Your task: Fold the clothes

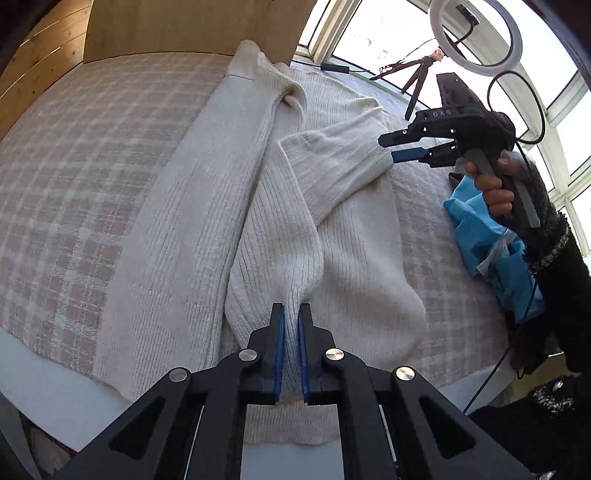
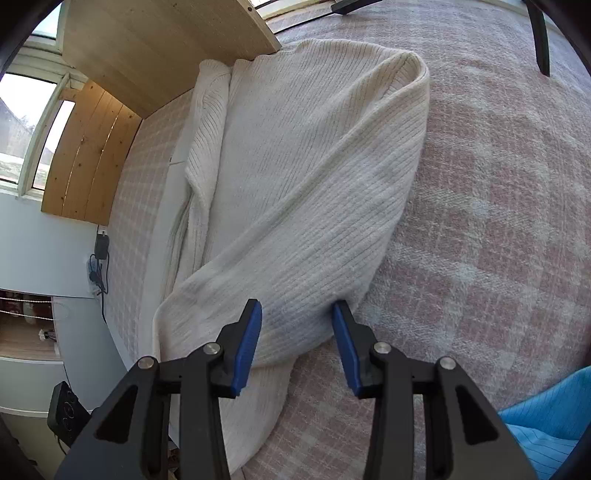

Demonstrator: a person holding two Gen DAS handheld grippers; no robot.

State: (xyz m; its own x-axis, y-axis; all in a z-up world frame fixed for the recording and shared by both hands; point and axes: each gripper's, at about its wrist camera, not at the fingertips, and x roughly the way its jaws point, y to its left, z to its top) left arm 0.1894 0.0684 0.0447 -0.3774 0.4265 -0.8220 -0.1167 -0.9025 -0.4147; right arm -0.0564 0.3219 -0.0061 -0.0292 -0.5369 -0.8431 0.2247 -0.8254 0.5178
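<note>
A cream ribbed sweater (image 1: 207, 206) is lying lengthwise on a pink checked blanket (image 1: 74, 166), collar at the far end by a wooden board (image 1: 184, 26), hem at the near edge. Its left side is lying turned in over the body, and both sleeves are crossing over the front.

The left gripper (image 1: 290, 314) is pinching the cuff of one sleeve near the hem, its blue pads nearly closed with knit between them. The right gripper (image 2: 297, 325) is standing with its fingers spread apart, straddling the end of the other sleeve (image 2: 314, 221) without squeezing it; a hand (image 1: 495, 184) is holding its handle.

By my judgement the fold is partway along: the sides and sleeves are gathering toward the middle, but the body is lying at full length, so the crosswise fold from hem to collar seems to be left.

No basket or box is showing. A blue cloth (image 1: 484, 236) is lying crumpled on the blanket to the right, apart from the sweater.
</note>
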